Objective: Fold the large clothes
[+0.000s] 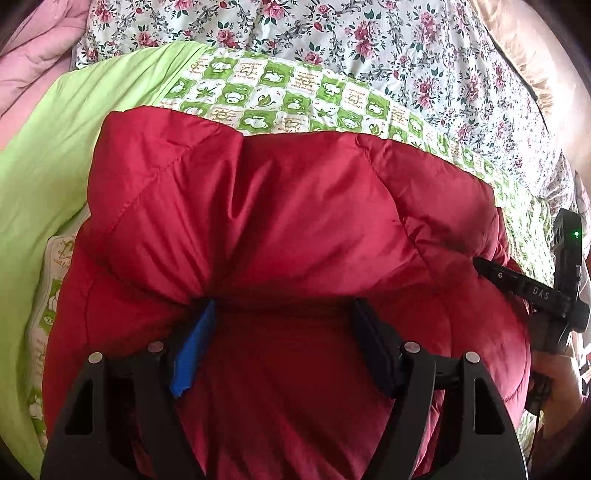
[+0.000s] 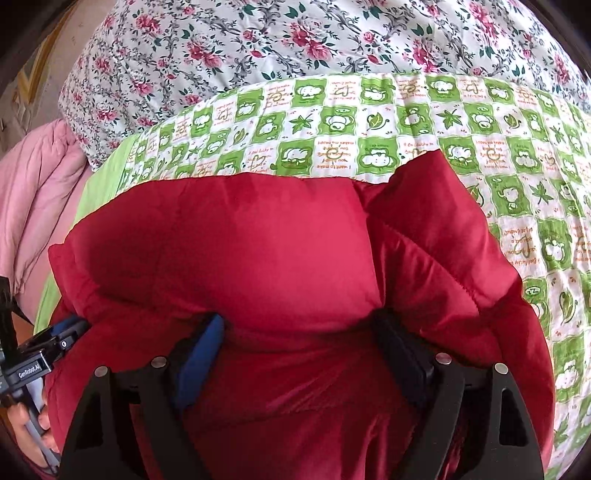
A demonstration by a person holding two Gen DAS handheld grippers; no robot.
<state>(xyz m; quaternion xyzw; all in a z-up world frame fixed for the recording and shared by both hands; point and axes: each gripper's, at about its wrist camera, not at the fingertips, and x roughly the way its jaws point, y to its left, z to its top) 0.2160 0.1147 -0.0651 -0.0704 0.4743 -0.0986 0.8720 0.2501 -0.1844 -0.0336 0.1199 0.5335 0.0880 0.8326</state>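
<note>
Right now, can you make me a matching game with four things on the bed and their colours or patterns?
Things:
1. puffy quilted jacket
2. checked blanket with little animals and leaves
3. bedsheet at the back
4. padded quilt bunched at the side

Looks:
A. pale pink
B. dark red
C. white with pink roses
D. green and white squares

Pairs: 1-B, 2-D, 3-C, 4-A
</note>
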